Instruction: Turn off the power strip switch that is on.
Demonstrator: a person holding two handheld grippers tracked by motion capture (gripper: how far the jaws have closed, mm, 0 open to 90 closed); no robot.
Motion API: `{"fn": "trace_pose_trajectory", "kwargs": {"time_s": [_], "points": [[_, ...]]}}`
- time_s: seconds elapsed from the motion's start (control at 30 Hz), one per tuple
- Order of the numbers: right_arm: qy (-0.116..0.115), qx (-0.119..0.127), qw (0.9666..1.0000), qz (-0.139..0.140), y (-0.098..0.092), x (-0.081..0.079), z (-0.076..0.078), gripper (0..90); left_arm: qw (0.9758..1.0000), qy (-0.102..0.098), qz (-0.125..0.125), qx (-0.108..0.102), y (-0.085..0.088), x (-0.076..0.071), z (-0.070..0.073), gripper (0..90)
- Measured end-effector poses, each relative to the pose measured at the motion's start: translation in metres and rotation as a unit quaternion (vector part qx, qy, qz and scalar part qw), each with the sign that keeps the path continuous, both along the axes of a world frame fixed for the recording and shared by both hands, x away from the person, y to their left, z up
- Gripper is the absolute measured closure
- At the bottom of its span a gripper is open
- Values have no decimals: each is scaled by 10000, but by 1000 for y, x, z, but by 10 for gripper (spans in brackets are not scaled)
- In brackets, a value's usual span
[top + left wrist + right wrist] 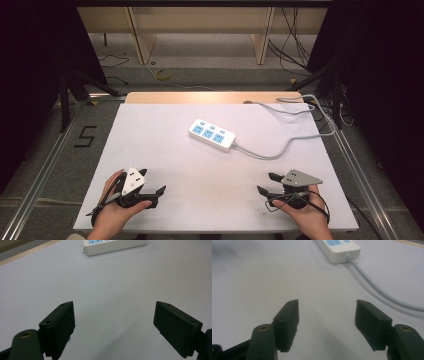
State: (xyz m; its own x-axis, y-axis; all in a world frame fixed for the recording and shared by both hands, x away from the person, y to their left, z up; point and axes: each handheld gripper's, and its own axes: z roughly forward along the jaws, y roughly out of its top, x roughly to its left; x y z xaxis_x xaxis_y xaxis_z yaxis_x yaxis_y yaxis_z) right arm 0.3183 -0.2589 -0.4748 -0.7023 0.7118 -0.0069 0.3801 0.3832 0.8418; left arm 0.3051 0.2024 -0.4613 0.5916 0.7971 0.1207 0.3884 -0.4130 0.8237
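A white power strip [212, 134] with blue sockets lies near the middle of the white table top [165, 150]; its grey cable [280, 150] runs off to the back right. My left gripper [151, 181] rests near the front left edge, held in a hand, jaws wide apart with nothing between them. In the left gripper view the left gripper [113, 322] faces the strip's end [115, 246]. At the front right my right gripper [264, 183] stands open and empty. The right gripper view shows the right gripper [327, 320], the strip [338, 247] and its cable [372, 282].
The table's wooden back edge [210, 96] borders the white surface. Metal rails [45, 165] run along both sides of the table. Behind it stand wooden furniture legs [140, 35] and loose cables on the floor [162, 75].
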Motion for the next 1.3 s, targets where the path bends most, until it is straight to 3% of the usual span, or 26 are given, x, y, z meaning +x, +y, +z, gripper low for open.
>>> {"fn": "trace_pose_trajectory", "kwargs": {"time_s": [0.23, 0.4, 0.5, 0.87, 1.0, 1.3], "points": [[-168, -476, 9987, 65, 4, -3, 2, 519, 9999, -33, 96, -32, 2, 0, 0, 181], [-240, -599, 9979, 66, 6, -6, 6, 798, 9999, -33, 116, -58, 1, -1, -1, 189], [-279, -590, 9979, 55, 6, -6, 7, 900, 9999, -40, 93, -42, 1, -2, 0, 192], [-169, -564, 9982, 66, 11, 1, 9, 900, 10000, -52, 40, -40, 0, -1, -1, 196], [-243, -637, 9977, 34, 14, 5, 9, 900, 10000, -58, 66, -45, 1, -2, 0, 199], [-305, -507, 9982, -67, 14, 12, 13, 900, 10000, -58, 64, -32, 1, -1, 0, 199]]}}
